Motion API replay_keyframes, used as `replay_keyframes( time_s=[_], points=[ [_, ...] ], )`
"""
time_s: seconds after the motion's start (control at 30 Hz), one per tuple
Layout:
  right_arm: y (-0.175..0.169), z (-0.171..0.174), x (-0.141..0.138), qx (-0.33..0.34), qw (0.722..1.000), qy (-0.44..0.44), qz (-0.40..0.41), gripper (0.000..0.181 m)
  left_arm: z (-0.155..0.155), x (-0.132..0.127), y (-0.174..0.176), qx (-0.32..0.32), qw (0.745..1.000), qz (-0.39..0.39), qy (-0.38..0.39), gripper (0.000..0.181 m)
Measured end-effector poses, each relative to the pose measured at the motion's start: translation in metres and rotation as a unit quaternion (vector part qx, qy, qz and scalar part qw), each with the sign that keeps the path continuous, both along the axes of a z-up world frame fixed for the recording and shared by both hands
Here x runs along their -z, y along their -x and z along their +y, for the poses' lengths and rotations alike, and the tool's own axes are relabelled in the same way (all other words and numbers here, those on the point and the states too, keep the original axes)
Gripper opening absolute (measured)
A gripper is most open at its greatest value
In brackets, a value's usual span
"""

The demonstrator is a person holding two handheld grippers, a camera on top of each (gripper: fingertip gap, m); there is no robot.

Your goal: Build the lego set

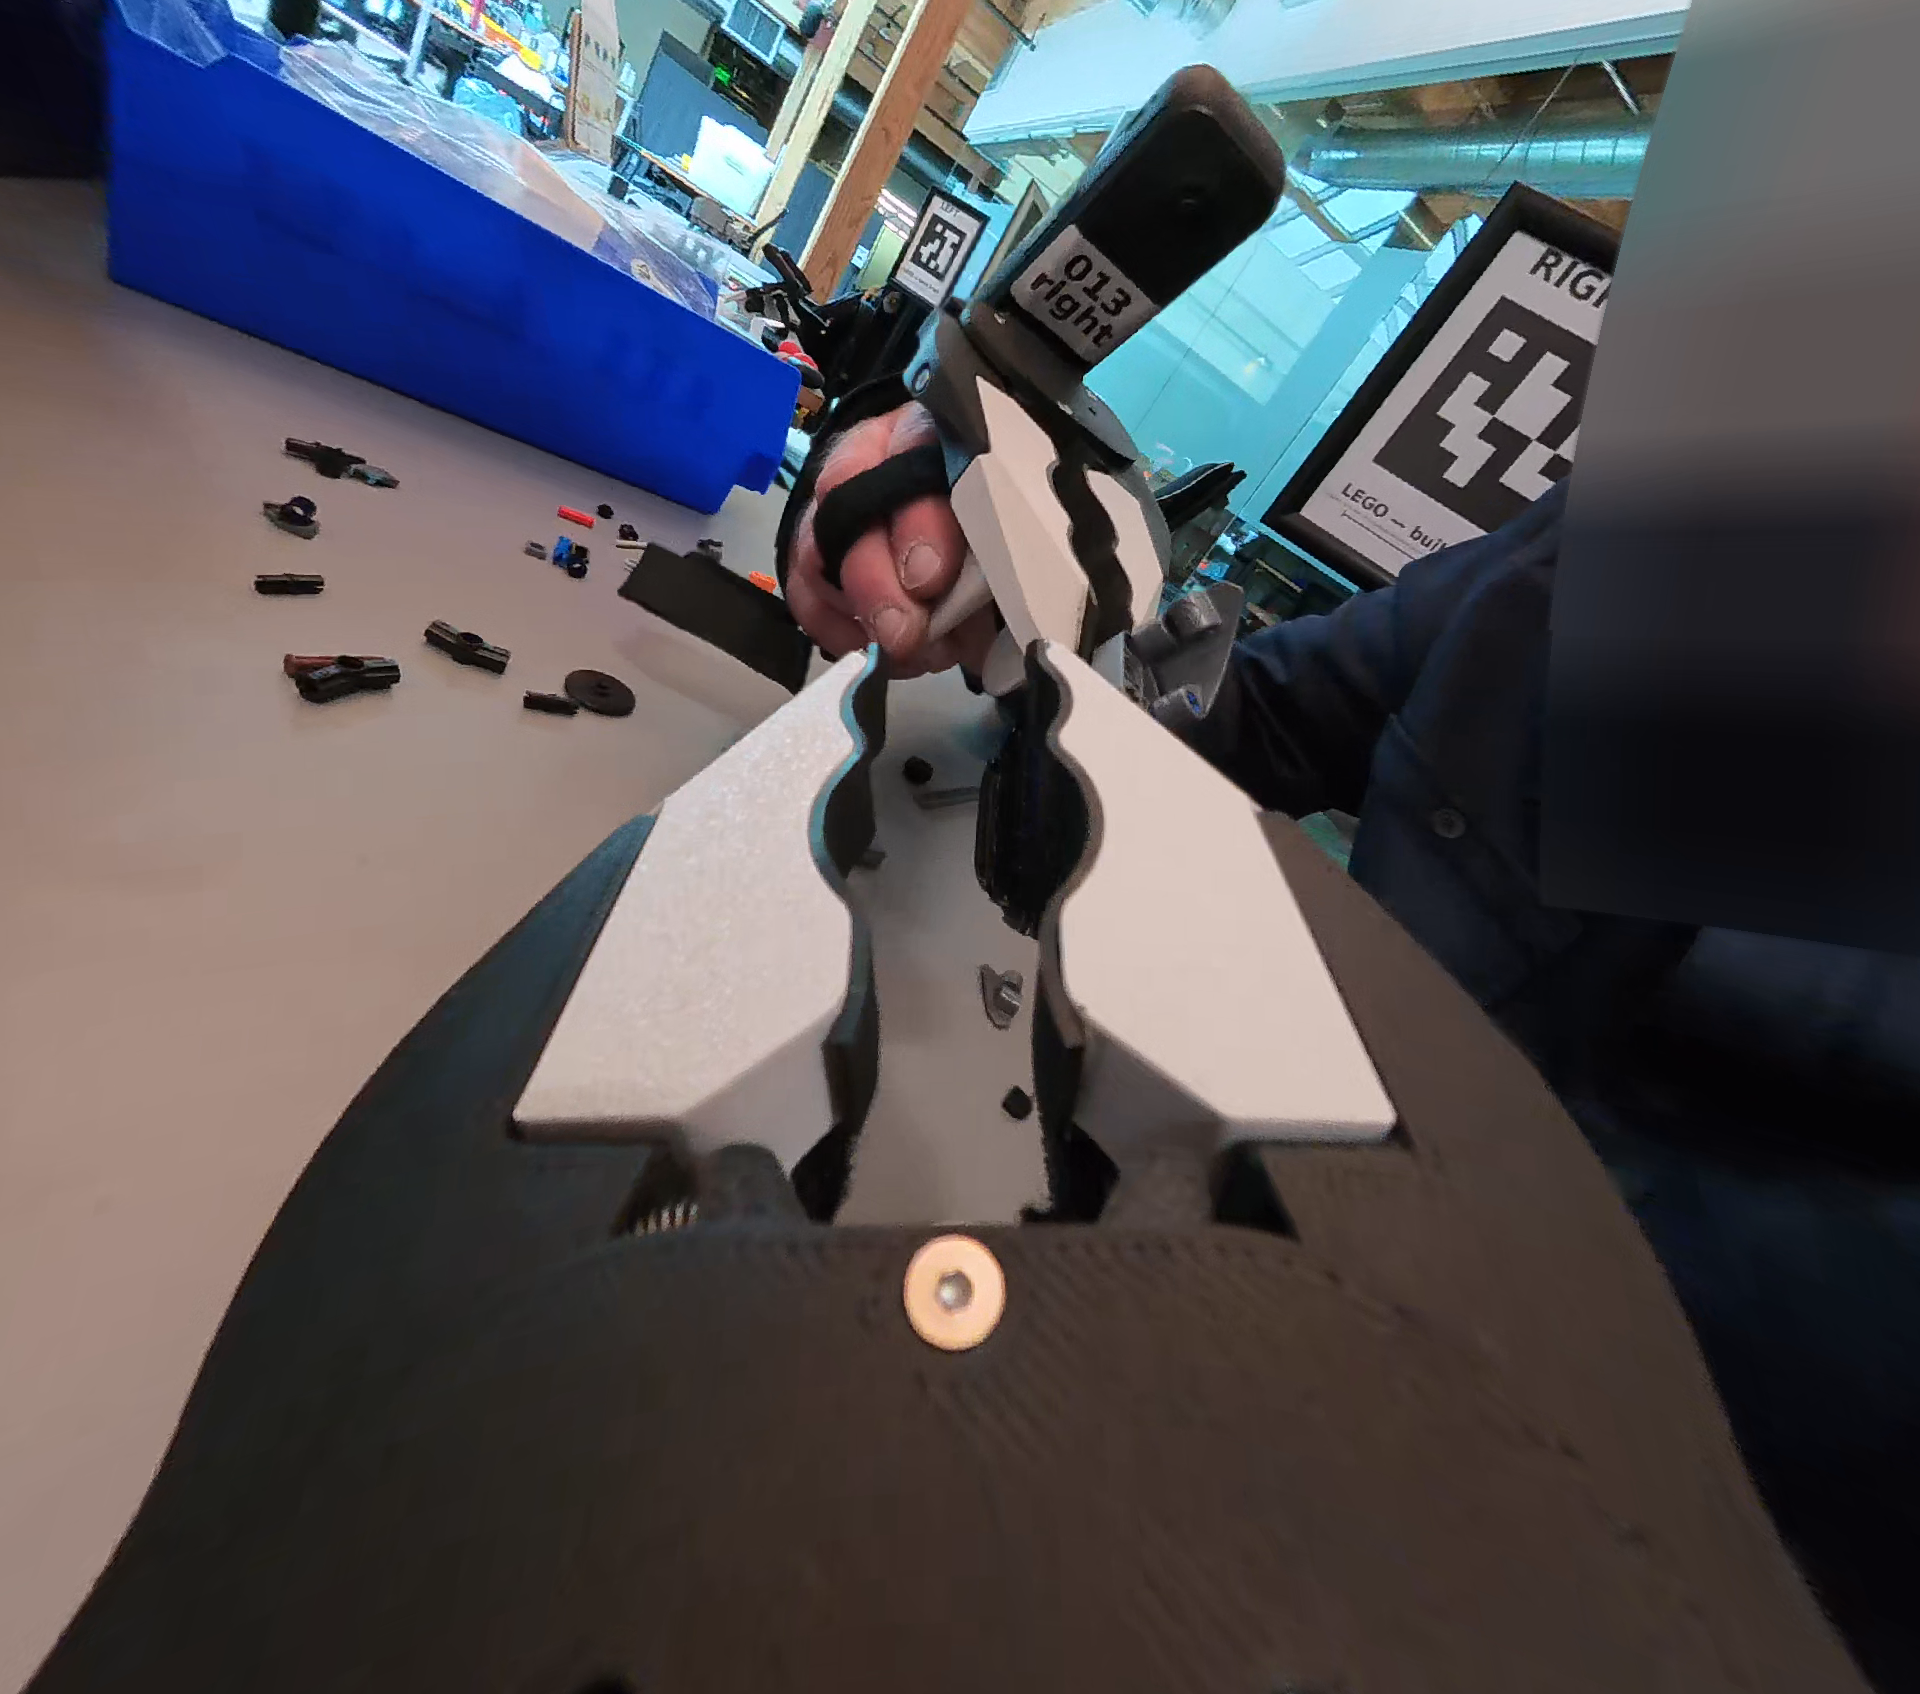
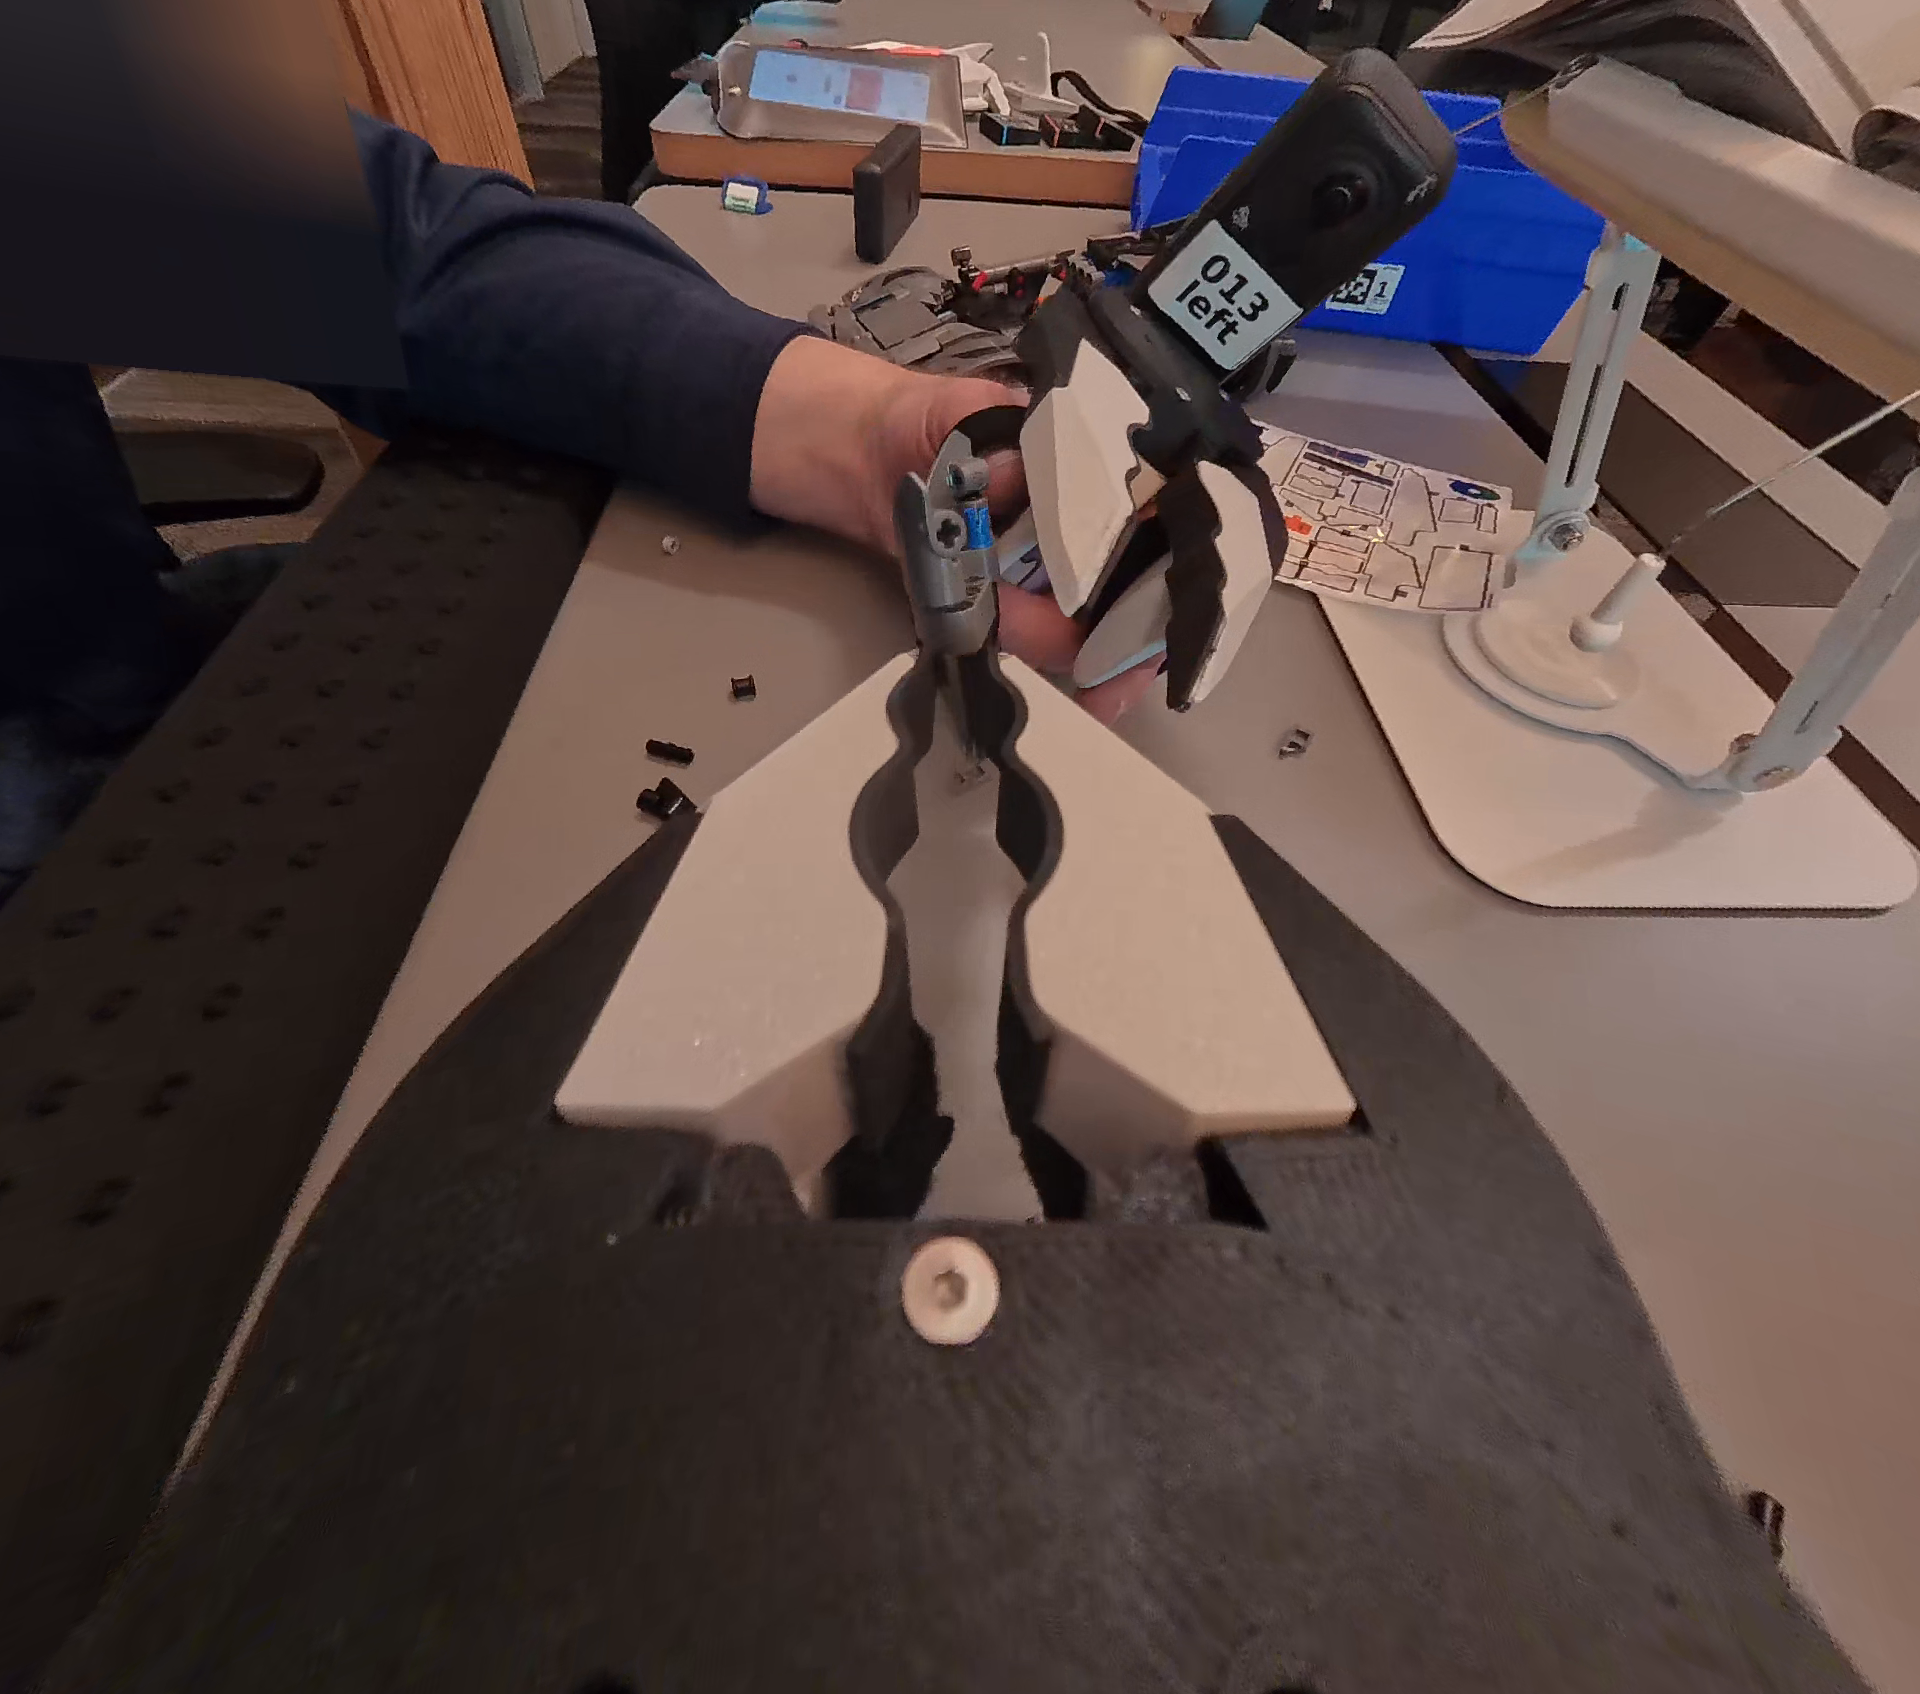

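Observation:
My right gripper (image 2: 956, 673) is shut at its tips on a grey lego assembly (image 2: 948, 553) with a blue pin, and holds it upright above the table. The assembly also shows in the left wrist view (image 1: 1195, 636). My left gripper (image 1: 951, 662) is just beside it, tips close to the right gripper's tips; it also shows in the right wrist view (image 2: 1148, 683). Its jaws stand a little apart, with the table showing through. A black piece (image 1: 1029, 823) sits against its right pad. I cannot tell whether it is clamped.
Loose small lego parts (image 1: 457, 642) lie on the grey table in front of a blue bin (image 1: 416, 262). Small black pins (image 2: 665, 797) lie by a black perforated board (image 2: 208, 813). A sticker sheet (image 2: 1382, 532), a white stand base (image 2: 1621, 803) and a dark, partly built model (image 2: 935, 325) are nearby. Both grippers' tips are close together, under 4 cm apart.

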State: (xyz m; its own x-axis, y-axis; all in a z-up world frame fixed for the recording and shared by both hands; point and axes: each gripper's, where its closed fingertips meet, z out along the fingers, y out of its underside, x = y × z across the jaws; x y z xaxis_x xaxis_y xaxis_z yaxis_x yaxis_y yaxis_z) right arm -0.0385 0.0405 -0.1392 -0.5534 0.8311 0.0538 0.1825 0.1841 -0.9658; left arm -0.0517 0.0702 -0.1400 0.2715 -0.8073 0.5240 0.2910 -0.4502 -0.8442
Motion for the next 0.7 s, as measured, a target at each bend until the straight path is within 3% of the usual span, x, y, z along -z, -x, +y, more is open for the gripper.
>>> replay_keyframes(
  time_s=[0.17,0.33,0.57,0.7],
  points=[
    [-0.003,0.010,-0.014,0.007,0.999,0.046,0.018,0.006,0.011,-0.003,0.013,-0.057,0.998,0.012,-0.020,0.025],
    [-0.007,0.033,-0.031,0.026,0.989,0.142,0.034,0.006,0.008,-0.024,0.035,-0.091,0.993,-0.011,-0.070,0.031],
    [-0.003,0.049,-0.034,0.047,0.975,0.217,0.024,0.006,0.001,-0.023,0.015,-0.071,0.992,0.031,-0.099,0.034],
    [0.000,0.049,-0.028,0.044,0.970,0.238,0.001,0.006,0.003,-0.019,0.005,-0.077,0.990,0.059,-0.103,0.019]
  ],
)
